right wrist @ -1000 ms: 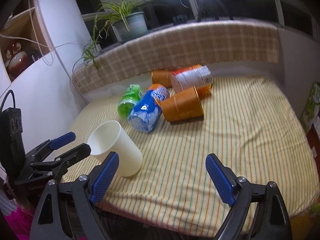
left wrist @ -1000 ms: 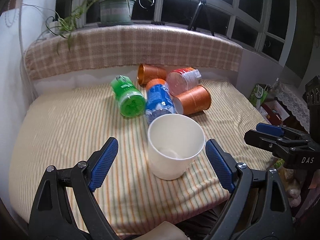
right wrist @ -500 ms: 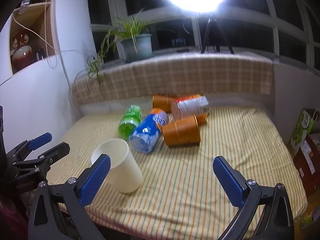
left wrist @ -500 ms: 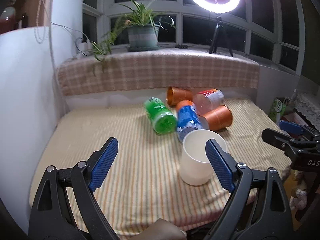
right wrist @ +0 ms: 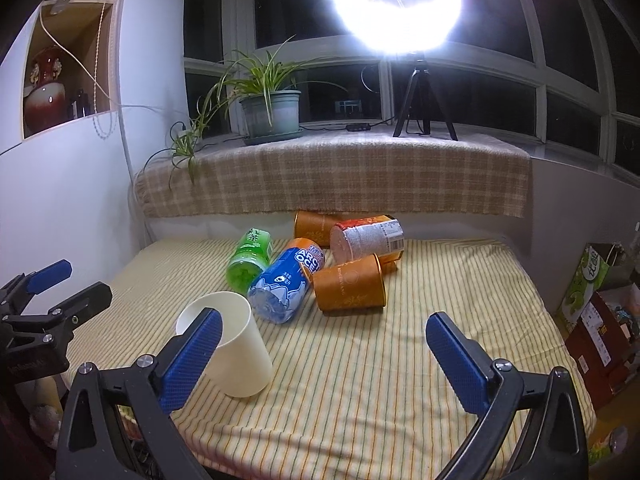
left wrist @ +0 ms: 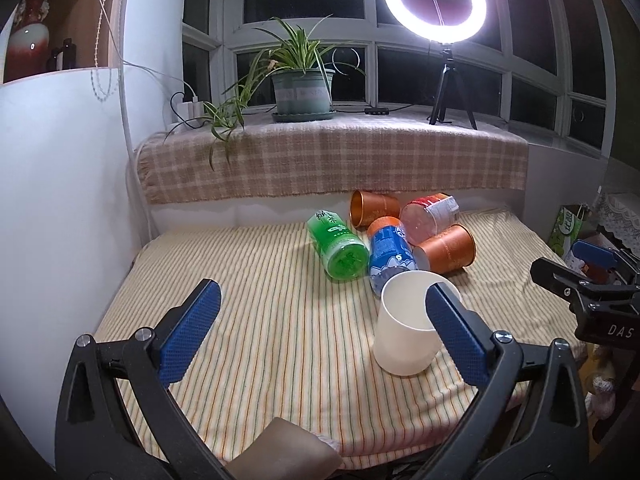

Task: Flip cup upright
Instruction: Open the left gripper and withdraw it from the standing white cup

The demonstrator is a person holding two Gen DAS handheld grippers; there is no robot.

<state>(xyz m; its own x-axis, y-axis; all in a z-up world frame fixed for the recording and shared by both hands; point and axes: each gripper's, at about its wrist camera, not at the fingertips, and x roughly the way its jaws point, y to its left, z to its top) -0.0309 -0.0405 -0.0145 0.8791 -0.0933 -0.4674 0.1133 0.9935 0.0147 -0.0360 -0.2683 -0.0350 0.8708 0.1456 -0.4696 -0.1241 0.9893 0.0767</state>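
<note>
A white paper cup [left wrist: 404, 340] stands upright, mouth up, on the striped cloth near the front edge; it also shows in the right wrist view [right wrist: 236, 356]. My left gripper [left wrist: 320, 336] is open and empty, pulled back from the cup, with its right finger in front of the cup's rim. My right gripper [right wrist: 324, 360] is open and empty, with the cup behind its left finger. Each gripper shows at the edge of the other's view.
Several cups lie on their sides behind the white cup: green [left wrist: 340, 246], blue [left wrist: 390, 254], two orange [left wrist: 448, 250], red-and-white [left wrist: 430, 216]. A plaid-covered ledge [left wrist: 332, 164] holds a potted plant [left wrist: 302, 88] and a ring light [left wrist: 434, 0]. Boxes [right wrist: 600, 312] stand at the right.
Both grippers have drawn back and tilted up from the cup, which stays upright. The cup has shifted from between the left fingers to the right side of that view.
</note>
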